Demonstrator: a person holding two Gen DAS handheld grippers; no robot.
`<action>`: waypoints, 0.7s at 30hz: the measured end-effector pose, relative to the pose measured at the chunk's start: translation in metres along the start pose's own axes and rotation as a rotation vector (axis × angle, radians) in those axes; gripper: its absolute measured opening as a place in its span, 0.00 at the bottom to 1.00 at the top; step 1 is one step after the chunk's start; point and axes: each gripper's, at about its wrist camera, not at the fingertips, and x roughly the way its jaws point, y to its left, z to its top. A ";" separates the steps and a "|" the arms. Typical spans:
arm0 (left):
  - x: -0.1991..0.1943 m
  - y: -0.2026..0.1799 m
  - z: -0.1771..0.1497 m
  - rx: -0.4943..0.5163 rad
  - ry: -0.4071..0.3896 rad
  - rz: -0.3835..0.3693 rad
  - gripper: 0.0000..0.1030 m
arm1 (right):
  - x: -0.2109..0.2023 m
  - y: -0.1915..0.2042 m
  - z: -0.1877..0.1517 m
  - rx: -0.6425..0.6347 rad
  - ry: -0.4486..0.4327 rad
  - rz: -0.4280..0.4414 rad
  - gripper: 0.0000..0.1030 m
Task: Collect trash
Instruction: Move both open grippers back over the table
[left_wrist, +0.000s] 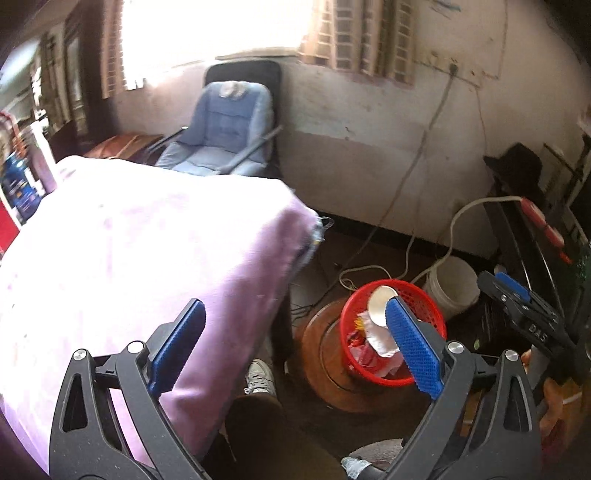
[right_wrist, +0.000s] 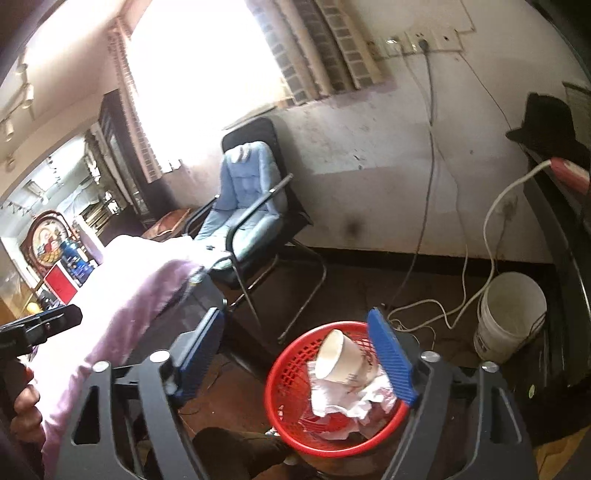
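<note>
A red mesh basket (right_wrist: 334, 387) is seen on a round wooden stool (left_wrist: 332, 365) beside a table draped in a pink cloth (left_wrist: 129, 258), with trash piled inside it. A white paper cup (right_wrist: 338, 356) is shown lying tilted on its side on top of the heap, its mouth turned toward the basket's far-left rim, and crumpled white paper (right_wrist: 347, 400) with red scraps is packed beneath it.

The right gripper (right_wrist: 295, 365) is held above the near edge of the basket with its blue-padded fingers spread wide; nothing is caught between them, and the cup lies in the basket just left of the right-hand pad. The left gripper (left_wrist: 295, 354) is likewise held spread wide and empty, one pad seen over the pink cloth and the other in front of the basket. In the left wrist view the right gripper (left_wrist: 517, 299) is visible at the right edge; in the right wrist view the left gripper (right_wrist: 40, 325) is visible at the left edge, with a hand (right_wrist: 24, 410) gripping its handle.

A white plastic bucket (right_wrist: 511, 317) is placed on the dark floor to the right of the basket, with white cable (right_wrist: 443, 310) trailing between them. A black-framed chair with a blue cushion (right_wrist: 243, 199) is set against the stained wall under a bright window (right_wrist: 203, 74). A black hat (right_wrist: 546, 122) is seen at the far right. A white sneaker (left_wrist: 260, 376) is visible below the table edge.
</note>
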 end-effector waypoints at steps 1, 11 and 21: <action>-0.005 0.005 -0.002 -0.009 -0.007 0.008 0.92 | -0.003 0.005 0.001 -0.005 -0.007 0.007 0.86; -0.077 0.062 -0.032 -0.118 -0.117 0.126 0.93 | -0.041 0.063 0.003 -0.095 -0.054 0.135 0.94; -0.145 0.167 -0.077 -0.278 -0.171 0.313 0.93 | -0.053 0.141 -0.017 -0.275 -0.018 0.203 0.94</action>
